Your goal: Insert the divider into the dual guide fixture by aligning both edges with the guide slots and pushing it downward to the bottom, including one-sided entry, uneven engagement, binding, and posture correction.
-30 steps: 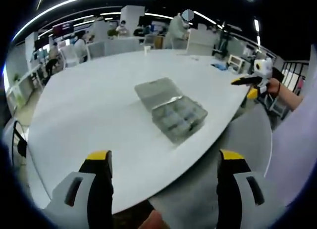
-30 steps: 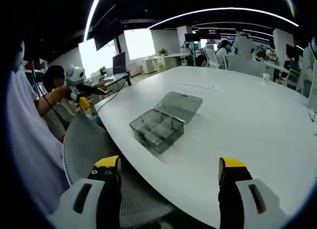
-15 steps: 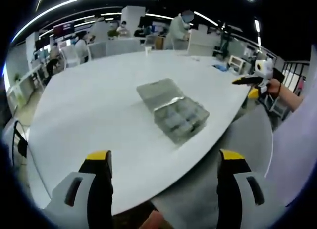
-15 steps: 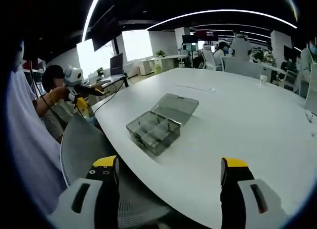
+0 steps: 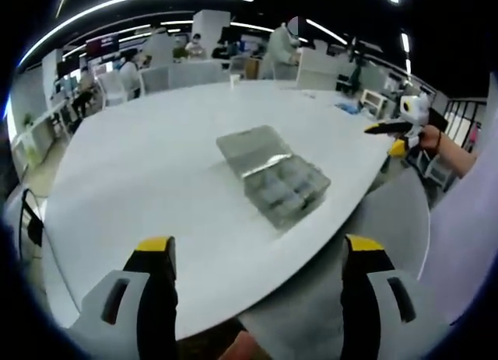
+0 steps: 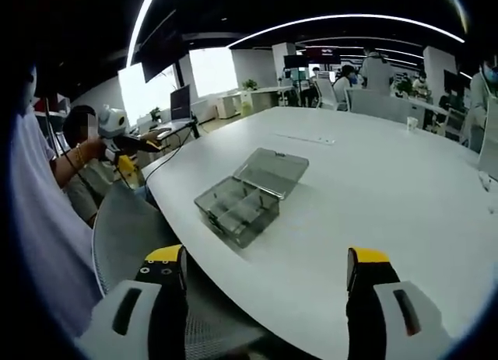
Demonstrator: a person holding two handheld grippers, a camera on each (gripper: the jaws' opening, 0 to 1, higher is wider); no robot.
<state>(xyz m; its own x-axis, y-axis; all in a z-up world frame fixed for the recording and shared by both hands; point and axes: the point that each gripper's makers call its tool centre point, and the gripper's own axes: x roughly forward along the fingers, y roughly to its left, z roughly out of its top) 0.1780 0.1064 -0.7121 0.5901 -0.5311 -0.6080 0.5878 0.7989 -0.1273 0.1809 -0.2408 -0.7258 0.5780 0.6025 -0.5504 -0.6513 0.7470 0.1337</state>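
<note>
A clear plastic compartment box (image 5: 274,178) lies on the white table (image 5: 148,173) with its lid folded open flat behind it. Thin partitions split its tray; a loose divider cannot be told apart. My left gripper (image 5: 258,247) hovers over the table's near edge, well short of the box, open with nothing between its yellow-tipped fingers. From the other side the same box (image 6: 243,198) lies ahead of my right gripper (image 6: 265,256), which is also open and bare. Each gripper appears in the other's view, held up off the table: the right gripper (image 5: 397,127) and the left gripper (image 6: 128,139).
A grey mesh chair back (image 5: 397,220) stands against the table edge between the two grippers, also as the chair back (image 6: 124,228). Small items (image 5: 346,105) lie at the far table edge. People, desks and chairs fill the office behind.
Both cameras have drifted slightly, so the box sits a touch differently in each picture. The box itself has not moved, and both grippers stay open.
</note>
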